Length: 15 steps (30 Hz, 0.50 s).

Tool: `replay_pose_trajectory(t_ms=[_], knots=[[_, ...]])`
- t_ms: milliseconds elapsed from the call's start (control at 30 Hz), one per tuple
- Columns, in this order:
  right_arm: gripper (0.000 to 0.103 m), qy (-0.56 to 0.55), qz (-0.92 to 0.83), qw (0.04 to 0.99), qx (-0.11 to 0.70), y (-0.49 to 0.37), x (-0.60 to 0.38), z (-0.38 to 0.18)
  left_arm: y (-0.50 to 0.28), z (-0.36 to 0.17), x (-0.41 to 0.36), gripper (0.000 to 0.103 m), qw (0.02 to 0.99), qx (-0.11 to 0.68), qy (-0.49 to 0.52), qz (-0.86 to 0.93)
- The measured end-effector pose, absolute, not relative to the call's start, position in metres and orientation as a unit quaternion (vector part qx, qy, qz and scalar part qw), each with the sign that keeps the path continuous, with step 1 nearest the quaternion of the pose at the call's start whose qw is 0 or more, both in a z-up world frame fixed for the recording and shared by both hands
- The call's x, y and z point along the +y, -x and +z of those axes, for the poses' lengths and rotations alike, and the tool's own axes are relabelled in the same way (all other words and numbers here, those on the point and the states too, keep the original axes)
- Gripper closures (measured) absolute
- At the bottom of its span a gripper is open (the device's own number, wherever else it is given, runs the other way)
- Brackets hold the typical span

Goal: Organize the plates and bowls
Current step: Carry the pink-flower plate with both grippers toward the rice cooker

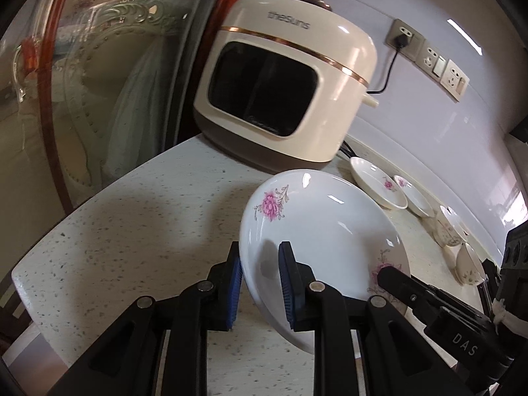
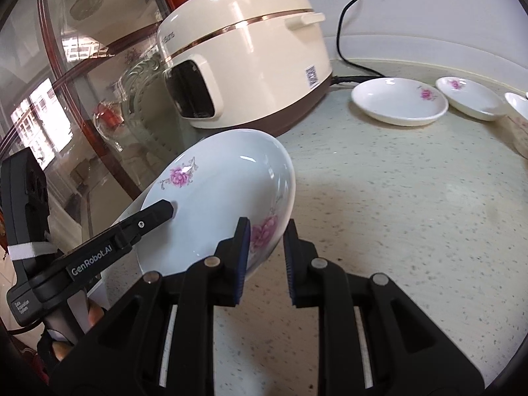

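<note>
A white plate with pink flowers hangs tilted above the speckled countertop, held by both grippers at opposite sides. My left gripper is shut on the plate's left rim, its blue pads on either face. One finger of the right gripper lies on the plate's far right edge. In the right wrist view the same plate tilts to the left, and my right gripper is shut on its near rim by a flower. The left gripper's finger rests on the plate's inner face.
A cream rice cooker stands at the back, its cord plugged into a wall socket. Two flowered plates and a bowl line the wall. A glass door borders the counter's left edge.
</note>
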State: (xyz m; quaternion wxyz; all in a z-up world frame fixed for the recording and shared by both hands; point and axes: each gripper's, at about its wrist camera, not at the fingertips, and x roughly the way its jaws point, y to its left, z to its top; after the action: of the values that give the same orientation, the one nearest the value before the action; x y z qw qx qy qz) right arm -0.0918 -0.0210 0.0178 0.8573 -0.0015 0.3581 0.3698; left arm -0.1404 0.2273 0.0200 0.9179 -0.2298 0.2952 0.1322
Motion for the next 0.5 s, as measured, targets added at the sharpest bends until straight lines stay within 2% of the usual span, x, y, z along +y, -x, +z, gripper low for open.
replay_pose_trajectory(t_ms=[367,500], knots=[[0.08,0.015,0.377,0.844,0.381,0.085,-0.002,0.012,0.142,0.008,0.24,0.079,0.908,0.306,0.245,0.146],[0.079,0.02,0.378,0.841,0.386,0.083,0.004,0.01,0.141,0.006,0.242,0.075,0.904,0.31,0.252,0.15]])
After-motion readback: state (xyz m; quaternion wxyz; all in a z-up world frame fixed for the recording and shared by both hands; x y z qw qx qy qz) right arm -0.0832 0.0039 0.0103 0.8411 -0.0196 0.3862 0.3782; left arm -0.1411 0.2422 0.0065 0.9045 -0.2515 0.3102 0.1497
